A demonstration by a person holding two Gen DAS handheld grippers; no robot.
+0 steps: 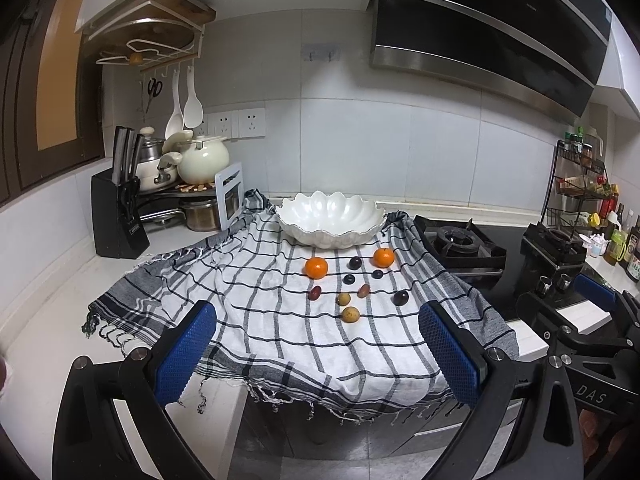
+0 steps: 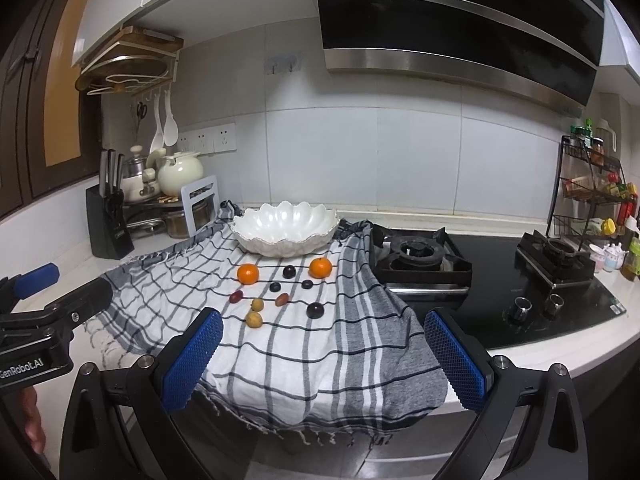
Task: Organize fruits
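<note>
Both tools hang back from the counter edge with nothing in them. The left gripper (image 1: 316,344) has its blue pads spread wide, and the right gripper (image 2: 324,348) is just as wide and just as empty, the two held side by side, near each other.

Beyond the pads, the checked cloth (image 1: 264,320) drapes over the counter's front edge. On it the fruit lies loose in a small scatter: two yellowish-brown longans (image 1: 351,313) nearest, reddish grapes (image 1: 315,292) and dark plums (image 1: 400,298) around them, small dark berries further in, then two oranges (image 1: 316,268) flanking the group. Just behind stands the white scalloped bowl (image 1: 288,220), empty as far as I can see, with the gas hob (image 1: 460,244) off to the right.

Nothing looks started yet, and I'd guess the bowl is where the fruit goes. The nearest longans seem the sensible first pick. I'd come down with one pad on either side, close gently so the round fruit doesn't roll off or bruise, and avoid pinching the cloth, since a snagged fold could drag the rest. Sharing the work by side, left fruit to the left tool, would keep the two from crossing.
</note>
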